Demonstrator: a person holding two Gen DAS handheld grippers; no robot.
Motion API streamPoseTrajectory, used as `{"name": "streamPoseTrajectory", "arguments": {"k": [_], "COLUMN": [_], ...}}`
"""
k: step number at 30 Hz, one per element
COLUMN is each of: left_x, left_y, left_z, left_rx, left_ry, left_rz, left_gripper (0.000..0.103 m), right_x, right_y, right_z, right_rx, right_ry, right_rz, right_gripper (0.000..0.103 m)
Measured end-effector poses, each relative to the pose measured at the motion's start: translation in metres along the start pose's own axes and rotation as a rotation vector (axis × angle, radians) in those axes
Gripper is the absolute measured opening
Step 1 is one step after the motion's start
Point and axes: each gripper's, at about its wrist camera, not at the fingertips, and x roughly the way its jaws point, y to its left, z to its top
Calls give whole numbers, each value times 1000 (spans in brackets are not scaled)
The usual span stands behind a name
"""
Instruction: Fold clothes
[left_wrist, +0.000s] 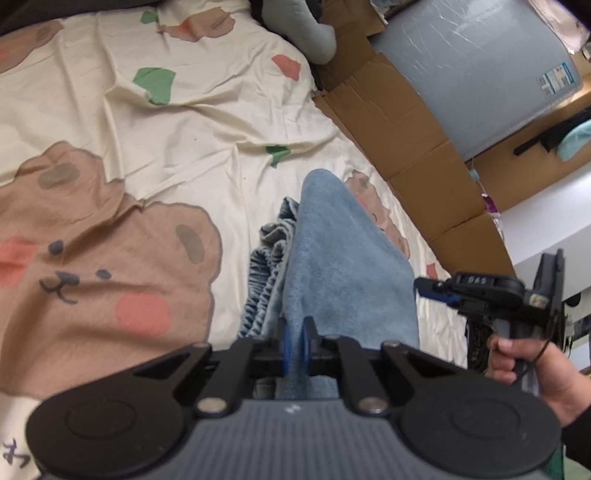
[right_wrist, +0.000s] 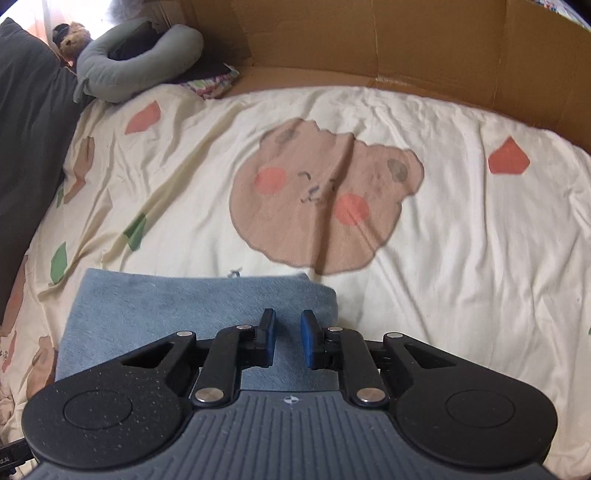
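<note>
Denim (left_wrist: 347, 266) sits clamped in my left gripper (left_wrist: 295, 343), its long axis running straight away from me along the sheet's (left_wrist: 207, 147) right edge. My right gripper (right_wrist: 288, 341), jaws apart, hovers over the folded jeans' near corner.

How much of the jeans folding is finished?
Partly done: the blue jeans already lie doubled over on the bear bedsheet. In hand: the left gripper is pinching the denim. The right gripper hangs over the fabric's corner, its jaws apart with nothing pinched between them. Left to do: the bunched waistband still needs smoothing and at least one more fold.
</note>
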Motion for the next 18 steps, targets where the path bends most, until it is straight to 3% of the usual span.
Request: {"name": "streamPoseTrajectory", "arguments": {"k": [4,9,11,13,18], "left_x": [7,16,20,23,21], "left_y": [-2,-4,-6,-8,-8], "left_z": [0,-4,-4,-3,-3], "left_rx": [7,14,23,29,9], "left_ry": [12,20,25,29,27], "left_rz": [-2,-5,-6,-10,-25], "left_gripper": [8,8,8,8,8], "right_x": [-1,20,29,34,30], "right_y": [15,10,2,-6,-10], "right_z": [-1,-11,-14,-15,-12], "right_rx": [-32,-53,-52,-55,-54], "right_ry": [2,46,54,55,58], "right_rz": [67,22,6,3,-34], "right_gripper": [21,18,14,4,4]}}
